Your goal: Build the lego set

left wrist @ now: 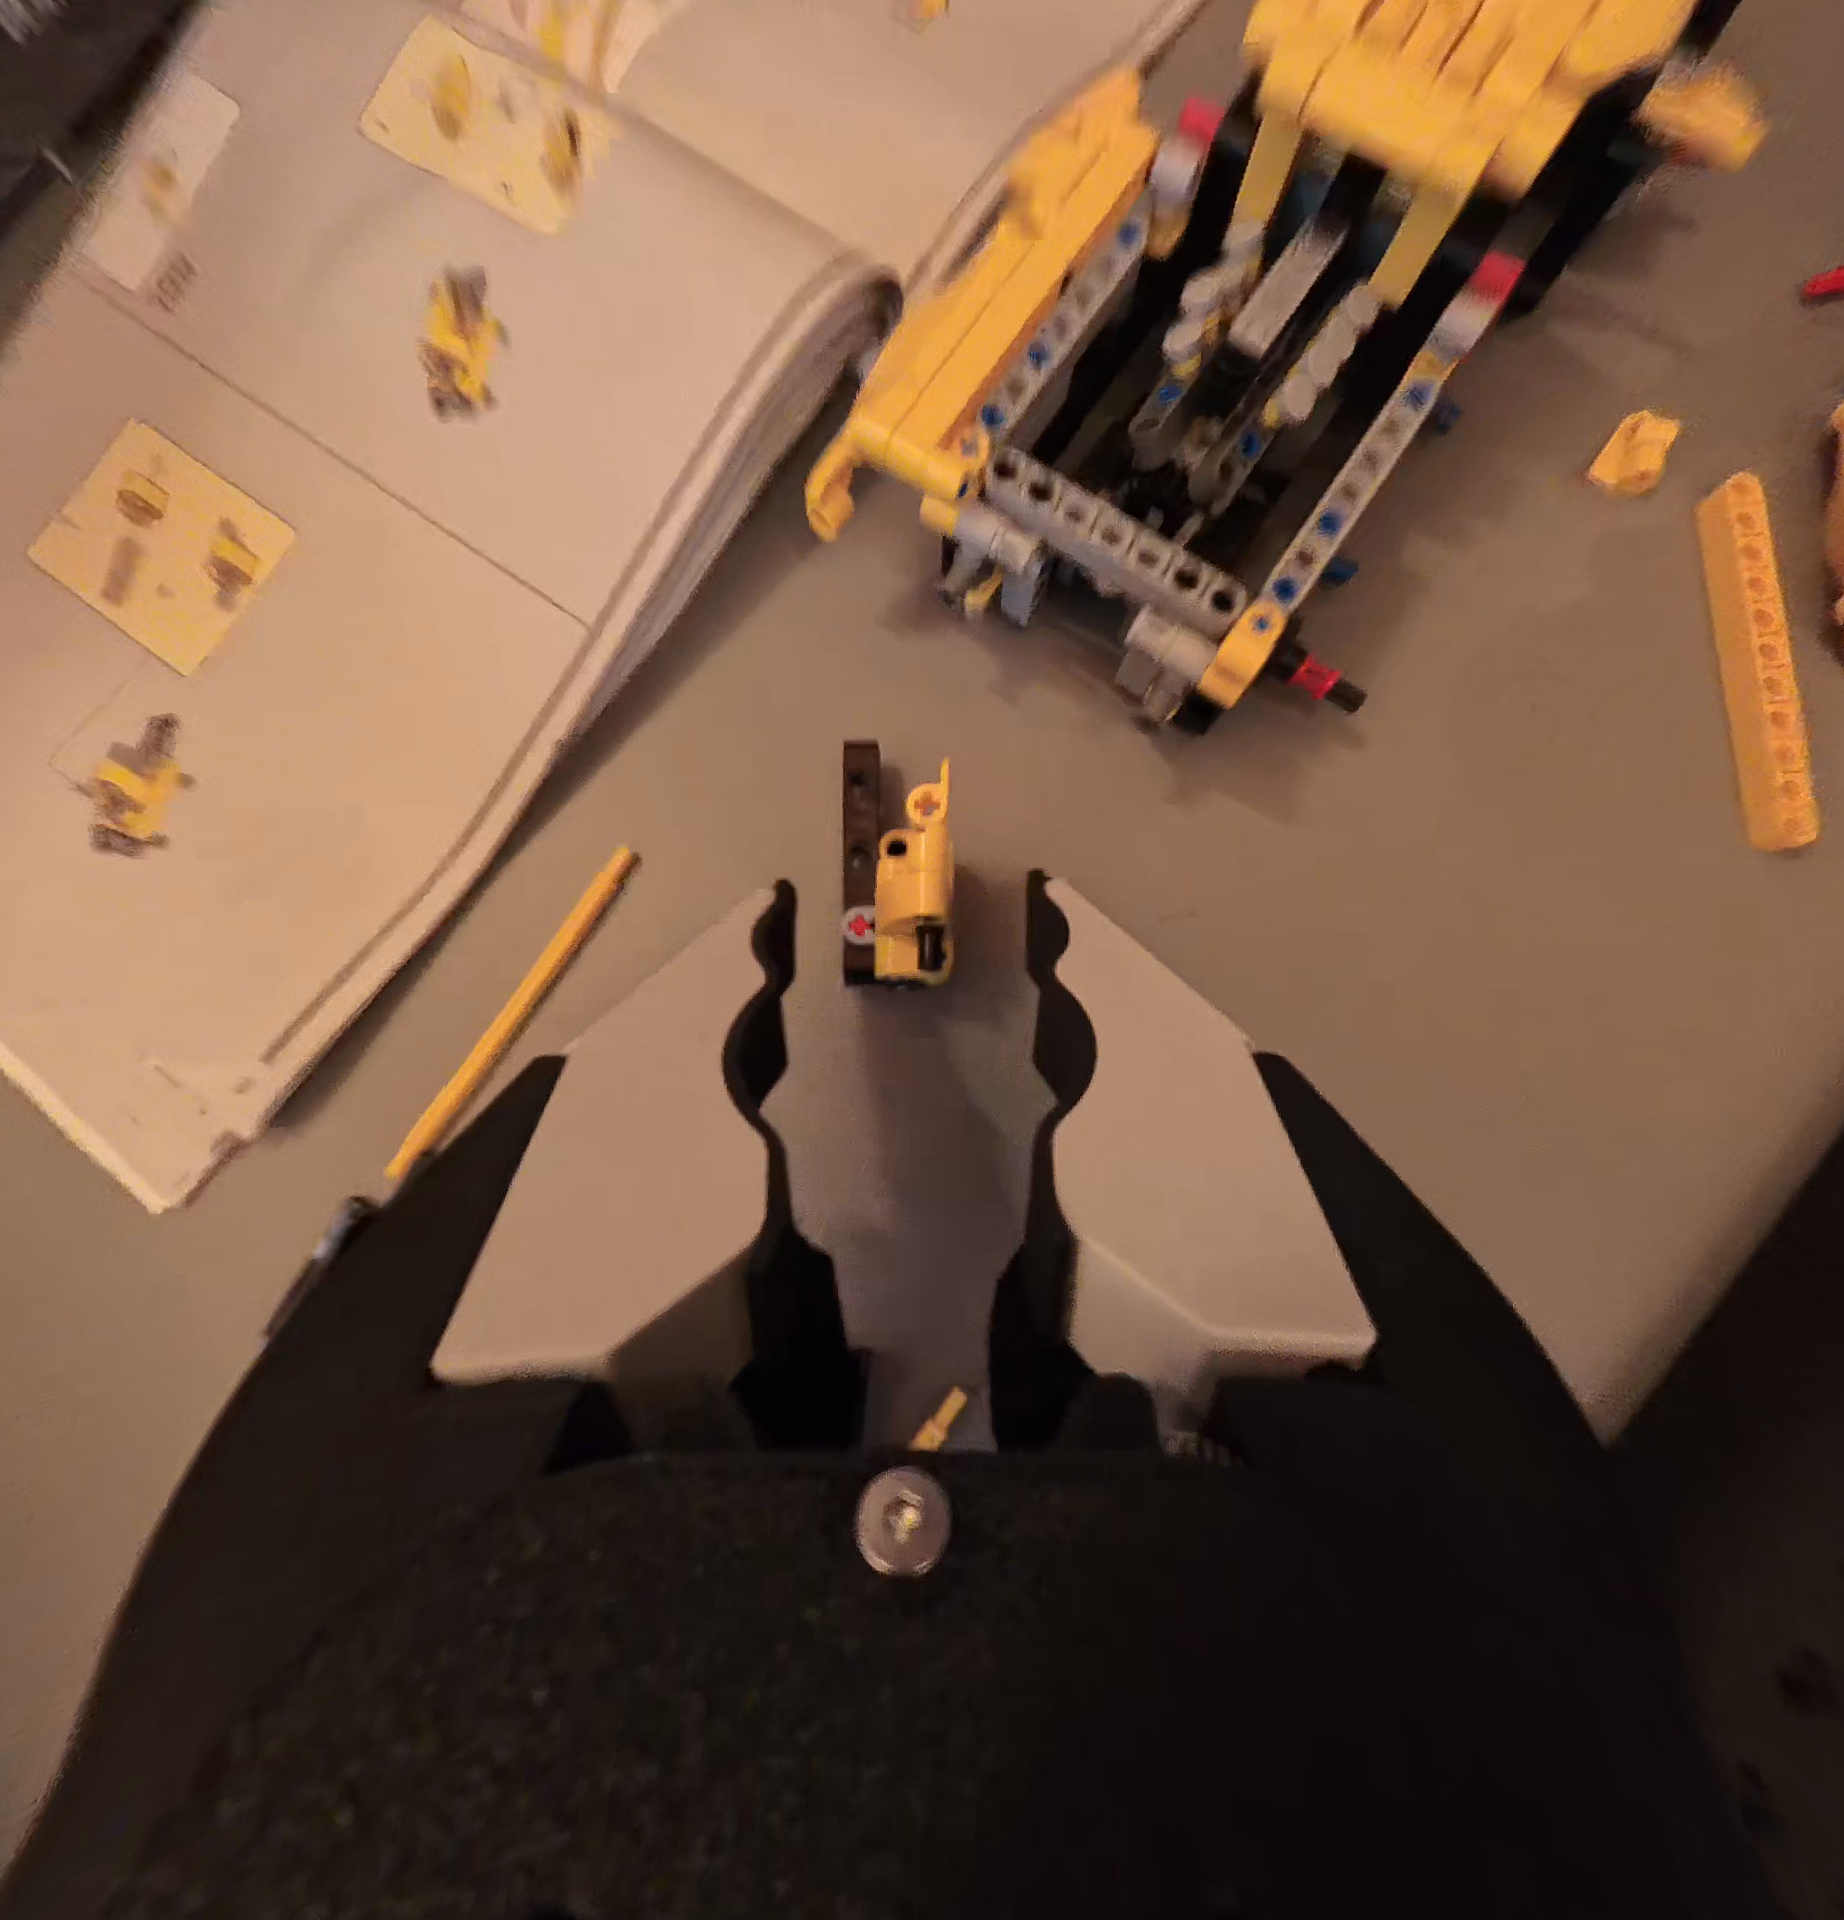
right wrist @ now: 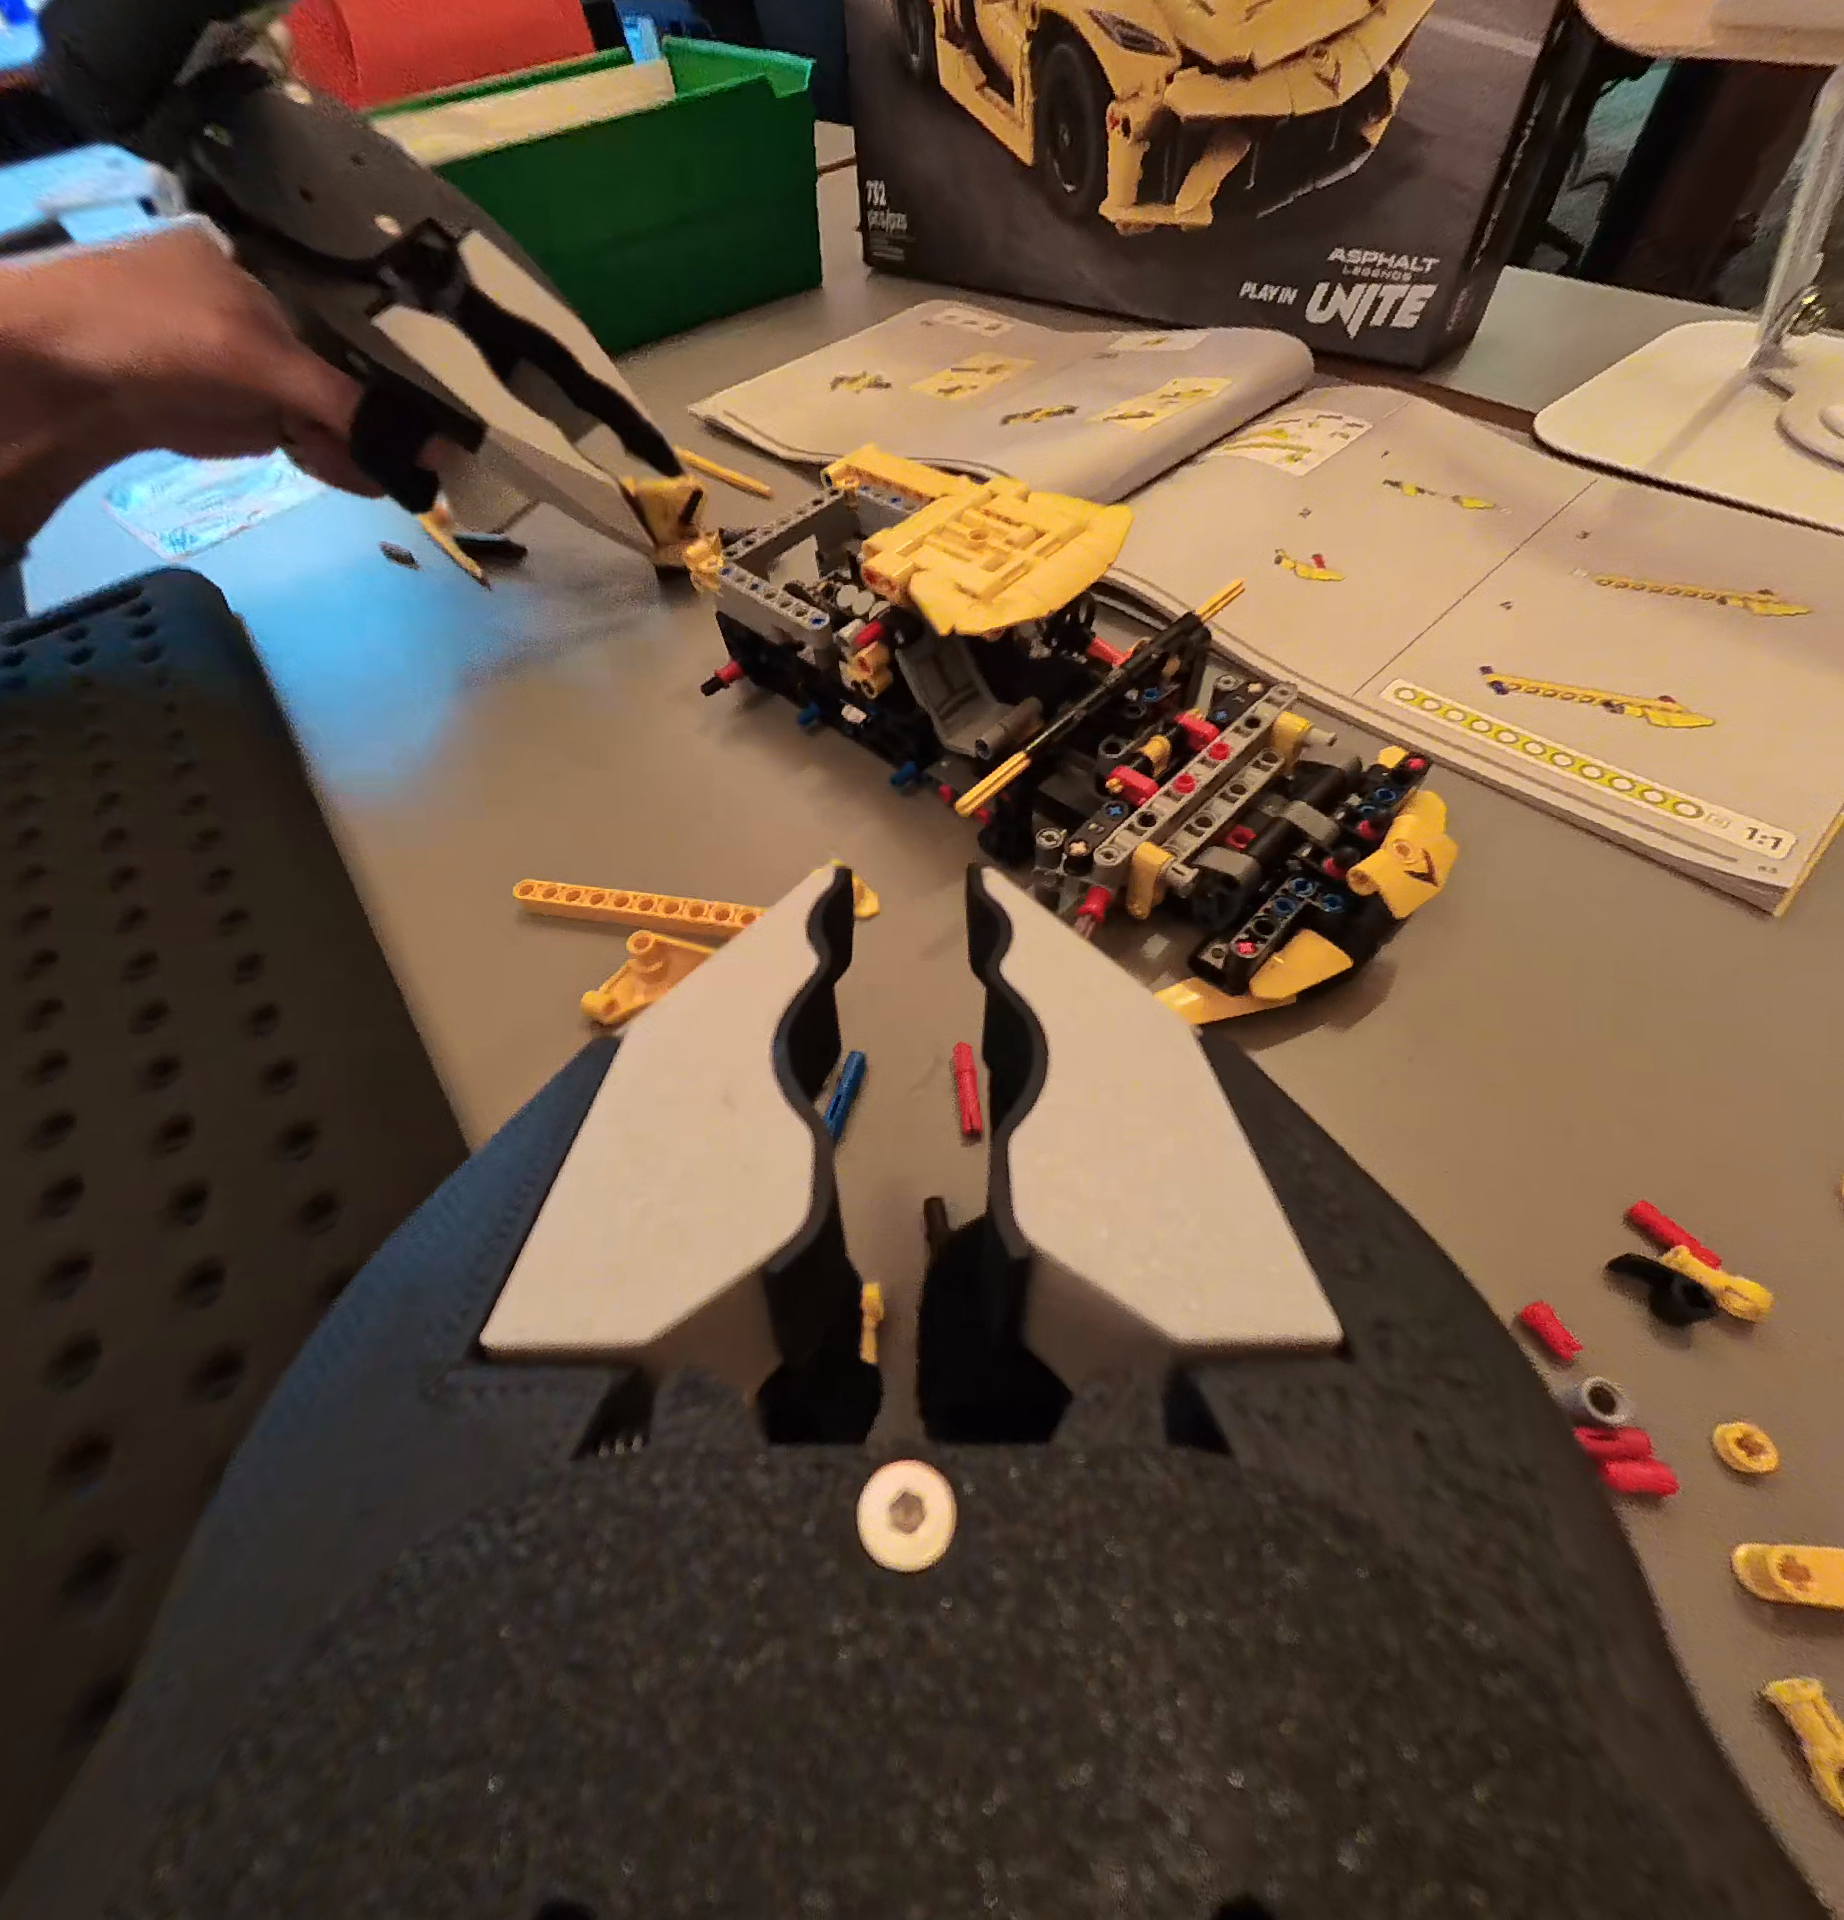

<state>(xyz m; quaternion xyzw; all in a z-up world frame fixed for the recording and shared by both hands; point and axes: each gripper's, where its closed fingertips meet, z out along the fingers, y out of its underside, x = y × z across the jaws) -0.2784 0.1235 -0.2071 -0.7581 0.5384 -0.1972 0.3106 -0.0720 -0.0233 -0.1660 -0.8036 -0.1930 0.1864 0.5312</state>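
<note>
Grey tabletop [left wrist: 1417, 935] holds the half-built yellow-and-black lego car [right wrist: 1053, 717] mid-table, the spread left gripper [left wrist: 910, 883] flanks a small yellow-and-black subassembly [left wrist: 902, 883] without touching it, the right gripper [right wrist: 910, 894] hangs parted and empty; an off-centre squeeze could skid that piece away.

A grey surface [right wrist: 1469, 1122] carries everything. Near its middle sits the half-built yellow and black car model [right wrist: 1053, 727]. Behind the model an open instruction booklet [right wrist: 1520, 582] lies flat, and toward the far edge stand the set's box [right wrist: 1209, 156] and a green bin [right wrist: 637, 187]. A long yellow beam [right wrist: 637, 902] lies toward the near edge, just beside the model. Loose red pins [right wrist: 1614, 1455] and small yellow connectors [right wrist: 1801, 1574] are scattered toward the right edge. A small yellow and black sub-assembly [left wrist: 897, 883] lies beside a thin yellow axle [left wrist: 523, 1008].
</note>
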